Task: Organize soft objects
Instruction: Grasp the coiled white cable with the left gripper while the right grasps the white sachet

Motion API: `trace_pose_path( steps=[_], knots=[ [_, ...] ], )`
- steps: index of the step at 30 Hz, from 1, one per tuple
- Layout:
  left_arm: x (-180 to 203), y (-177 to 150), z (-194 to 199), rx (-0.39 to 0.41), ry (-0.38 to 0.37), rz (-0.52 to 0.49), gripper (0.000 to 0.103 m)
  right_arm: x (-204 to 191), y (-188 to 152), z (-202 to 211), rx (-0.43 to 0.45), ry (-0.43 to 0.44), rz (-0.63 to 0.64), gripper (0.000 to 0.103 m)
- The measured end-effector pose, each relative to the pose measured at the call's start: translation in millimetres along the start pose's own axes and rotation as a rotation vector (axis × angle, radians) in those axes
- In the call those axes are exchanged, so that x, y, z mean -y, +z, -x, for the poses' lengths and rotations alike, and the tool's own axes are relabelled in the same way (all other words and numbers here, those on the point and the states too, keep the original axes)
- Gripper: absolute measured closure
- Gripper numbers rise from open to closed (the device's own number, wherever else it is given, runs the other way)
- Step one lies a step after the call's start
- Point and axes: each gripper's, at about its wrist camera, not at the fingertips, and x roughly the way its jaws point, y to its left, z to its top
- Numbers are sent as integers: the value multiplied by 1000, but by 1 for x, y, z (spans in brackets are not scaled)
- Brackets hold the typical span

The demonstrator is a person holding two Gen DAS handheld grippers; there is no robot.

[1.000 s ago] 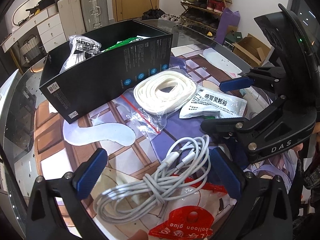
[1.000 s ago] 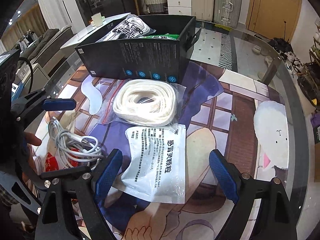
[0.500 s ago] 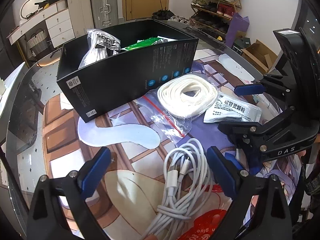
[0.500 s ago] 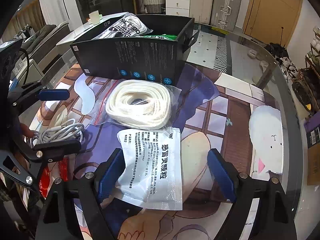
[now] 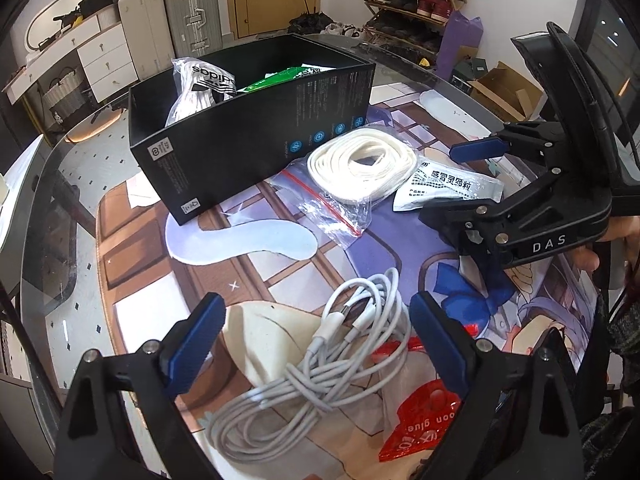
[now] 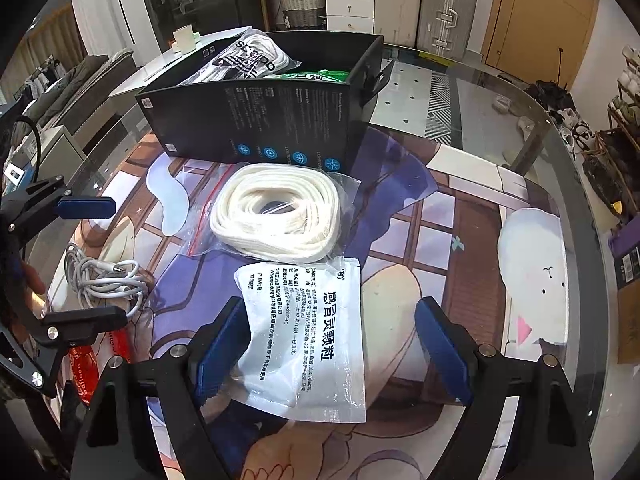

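A black box [image 5: 256,136] [image 6: 260,120] holds a white Adidas bag [image 5: 200,88] [image 6: 248,60] and a green packet [image 5: 276,78] [image 6: 316,76]. In front of it lie a clear zip bag of white rope [image 5: 360,168] [image 6: 276,212], a white medicine sachet [image 5: 448,190] [image 6: 312,332], a bundled white cable [image 5: 328,352] [image 6: 104,280] and a red balloon-glue packet [image 5: 424,424] [image 6: 82,364]. My left gripper [image 5: 316,340] is open, straddling the cable. My right gripper [image 6: 332,344] is open, straddling the sachet; it also shows in the left wrist view [image 5: 464,176].
The items lie on a printed anime mat [image 5: 280,264] [image 6: 460,220] covering a round glass table [image 5: 68,184] [image 6: 500,92]. Suitcases, drawers, a shoe rack and cardboard boxes stand beyond the table.
The left gripper has pulled back and swung, so the box and rope sit further right in its view. The right gripper has crept forward along the sachet.
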Motion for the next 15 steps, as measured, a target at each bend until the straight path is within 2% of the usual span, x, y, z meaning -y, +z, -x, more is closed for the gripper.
trace_pose_path(
  steps=[1,3,4,5,7,9,10,11,15],
  knots=[
    [0,0,-1,1,1,3,19,1,0,0,0,2,-2,16],
    [-1,1,-5,-7,24,6,37,1,0,1,0,7,-5,16],
    [-2,1,-8,-16,33,5,43,1,0,1,-1,8,-4,16],
    [-2,0,-9,-17,40,0,48,1,-1,1,0,9,-4,16],
    [-3,-1,-8,-12,49,-9,51,1,-1,1,0,11,-6,16],
    [-7,-1,-7,-6,56,-1,62,1,0,1,3,13,-11,17],
    [-10,-1,-7,-2,60,7,66,1,0,1,5,13,-11,22],
    [-12,-1,-7,3,68,18,75,0,0,1,7,7,-7,28],
    [-20,-2,-6,17,67,43,78,-3,1,3,4,-7,9,43]
  ],
)
